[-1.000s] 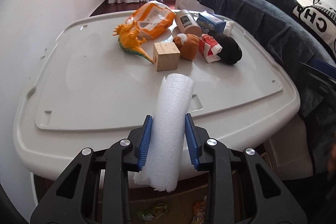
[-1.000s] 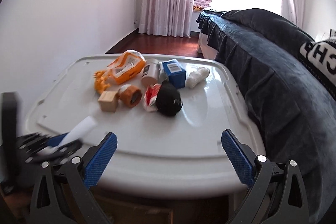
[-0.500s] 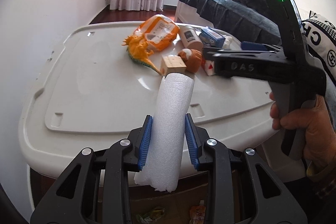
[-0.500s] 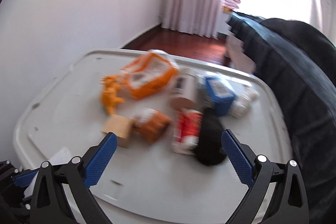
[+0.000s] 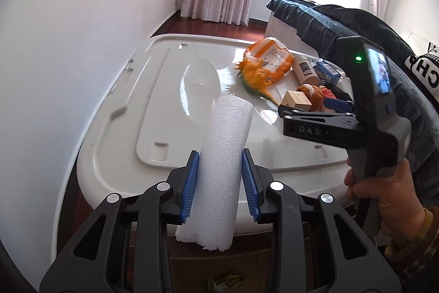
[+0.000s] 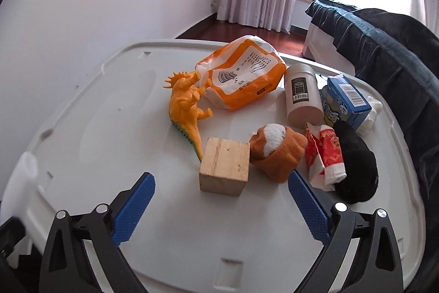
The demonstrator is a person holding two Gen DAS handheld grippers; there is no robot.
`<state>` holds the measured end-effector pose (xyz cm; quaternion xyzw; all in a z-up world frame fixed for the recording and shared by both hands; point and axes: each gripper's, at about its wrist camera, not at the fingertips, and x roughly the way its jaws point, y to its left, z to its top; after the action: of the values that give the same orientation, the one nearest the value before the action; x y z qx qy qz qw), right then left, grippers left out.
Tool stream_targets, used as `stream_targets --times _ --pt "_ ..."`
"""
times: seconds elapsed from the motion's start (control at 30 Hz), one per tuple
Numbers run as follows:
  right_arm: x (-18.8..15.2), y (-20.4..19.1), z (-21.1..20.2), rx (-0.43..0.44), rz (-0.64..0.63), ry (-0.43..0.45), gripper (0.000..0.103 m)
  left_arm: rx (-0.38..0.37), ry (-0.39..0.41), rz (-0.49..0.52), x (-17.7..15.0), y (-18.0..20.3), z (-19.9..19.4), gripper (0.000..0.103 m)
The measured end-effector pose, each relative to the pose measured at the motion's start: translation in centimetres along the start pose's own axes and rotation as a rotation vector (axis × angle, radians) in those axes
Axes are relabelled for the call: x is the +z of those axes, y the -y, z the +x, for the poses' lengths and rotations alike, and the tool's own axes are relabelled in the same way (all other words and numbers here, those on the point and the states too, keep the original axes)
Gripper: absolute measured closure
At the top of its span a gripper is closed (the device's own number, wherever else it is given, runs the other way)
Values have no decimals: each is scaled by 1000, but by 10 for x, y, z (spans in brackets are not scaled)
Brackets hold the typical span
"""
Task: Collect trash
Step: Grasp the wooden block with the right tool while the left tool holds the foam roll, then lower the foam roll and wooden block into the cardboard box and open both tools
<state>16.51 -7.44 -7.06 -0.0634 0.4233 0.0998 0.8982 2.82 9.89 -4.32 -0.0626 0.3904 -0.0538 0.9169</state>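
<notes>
1. We have our right gripper [image 6: 219, 203] over the near part of the white lid [image 6: 96, 133], and the wooden block [image 6: 225, 169] lies straight ahead, just beyond the gap between its fingertips; we judge it the likeliest next pick.
2. The block is nearly cubic, so no long axis matters. The orange-and-white plush [image 6: 277, 150] touches its right side.
3. Our right jaws stand wide apart, holding nothing.
4. Our left gripper [image 5: 219, 183] is clamped on a roll of white foam sheet [image 5: 219, 172], held off the lid's near edge, farther from the clutter.
</notes>
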Motion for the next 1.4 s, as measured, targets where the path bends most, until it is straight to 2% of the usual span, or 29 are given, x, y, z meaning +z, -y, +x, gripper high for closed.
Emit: stream_targets --times 0.03,0.07,0.17,0.23,0.37,0.63,1.1,1.4 --pt "2 -2 5 -13 1 -9 12 1 -3 -3 -1 -3 0 72" --pt "4 -3 10 -29 2 -20 21 0 -6 -7 -2 -5 0 72" --pt "8 -1 27 -70 33 -71 68 -2 -19 -11 -6 -8 -1 72" --pt "10 3 28 -73 61 -81 68 -3 -21 -7 -9 -9 -4 72" --pt "7 0 22 -78 37 -85 68 -14 -30 -4 -10 -5 -2 72" --pt "-11 -1 -21 -77 -1 -54 68 -20 -24 25 -13 13 -3 72" --pt "-51 45 -84 -110 50 -34 68 -9 -16 35 -2 45 15 72" --pt "-86 46 -136 -72 42 -25 68 -6 -22 95 -20 70 -15 72"
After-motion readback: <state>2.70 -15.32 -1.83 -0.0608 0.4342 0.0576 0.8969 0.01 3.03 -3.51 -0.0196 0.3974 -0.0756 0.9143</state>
